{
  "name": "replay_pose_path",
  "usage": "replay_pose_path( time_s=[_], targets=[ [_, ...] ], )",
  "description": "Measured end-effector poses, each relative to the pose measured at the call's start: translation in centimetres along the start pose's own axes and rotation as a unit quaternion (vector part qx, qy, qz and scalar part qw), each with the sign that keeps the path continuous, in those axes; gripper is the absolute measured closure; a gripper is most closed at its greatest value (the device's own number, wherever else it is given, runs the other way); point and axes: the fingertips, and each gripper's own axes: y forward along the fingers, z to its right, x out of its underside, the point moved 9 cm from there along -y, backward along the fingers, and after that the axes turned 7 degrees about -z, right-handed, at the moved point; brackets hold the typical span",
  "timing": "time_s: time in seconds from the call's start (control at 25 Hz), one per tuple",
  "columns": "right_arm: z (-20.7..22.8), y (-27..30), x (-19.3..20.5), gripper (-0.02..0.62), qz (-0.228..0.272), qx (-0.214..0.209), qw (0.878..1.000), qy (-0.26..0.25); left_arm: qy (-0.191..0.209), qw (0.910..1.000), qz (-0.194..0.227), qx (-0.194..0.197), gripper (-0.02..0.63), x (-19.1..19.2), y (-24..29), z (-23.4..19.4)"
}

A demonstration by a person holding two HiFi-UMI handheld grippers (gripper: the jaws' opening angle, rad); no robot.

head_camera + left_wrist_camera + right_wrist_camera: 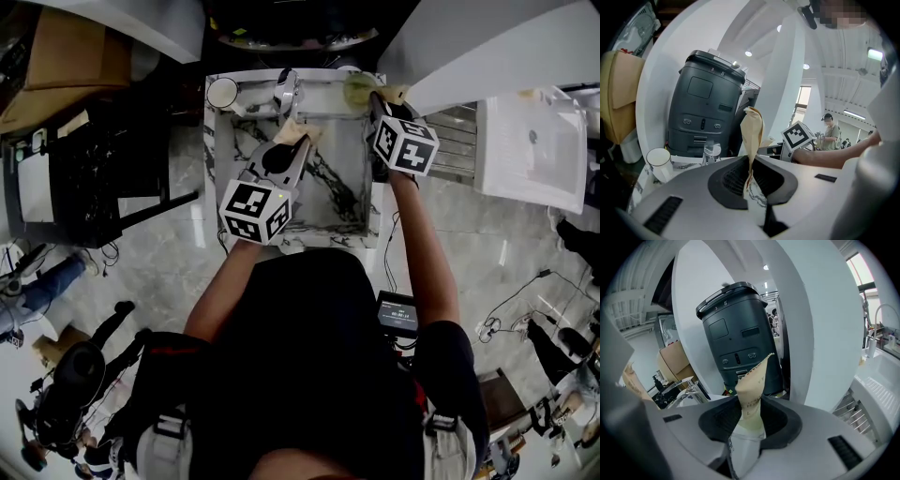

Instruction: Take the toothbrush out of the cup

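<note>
A white cup (222, 92) stands at the far left corner of the marble counter (342, 187); it also shows low and left in the left gripper view (658, 161). I see no toothbrush in it or in any view. My left gripper (295, 131) hovers over the middle of the counter, right of the cup, with its beige-taped tips (752, 136) pressed together and nothing seen between them. My right gripper (375, 91) is at the far right corner. Its taped tips (752, 394) stand slightly apart with nothing visible between them.
A chrome faucet (286, 89) rises at the counter's back edge between cup and right gripper. A dark grey machine (703, 112) stands behind the counter. A wire rack (455, 141) and a white basin (530, 150) lie to the right, a cardboard box (66, 56) far left.
</note>
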Motion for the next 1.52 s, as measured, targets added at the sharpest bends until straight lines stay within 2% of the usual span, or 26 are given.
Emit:
replay_pose_path(
  time_s=[0.32,0.72,0.96,1.52],
  targets=[
    [-0.3,0.1,-0.5,0.505,-0.013,0.007,1.0,-0.02,-0.005,1.0,0.006,0.0,0.569,-0.2,-0.5,0.1],
    [-1.2,-0.8,-1.4,0.517,0.001,-0.007,0.999,-0.046,-0.006,0.9998,0.015,-0.012,0.569,-0.5,-1.5,0.3],
    [-1.6,-2.5,-2.2,0.517,0.017,-0.009,0.998,-0.059,-0.001,0.9995,0.025,-0.017,0.569,-1.2,-2.1,0.5],
    [-3.8,-7.9,-3.4,0.517,0.065,-0.008,0.997,-0.051,0.012,0.9989,0.044,-0.01,0.569,-1.8,-5.0,0.4]
  ],
)
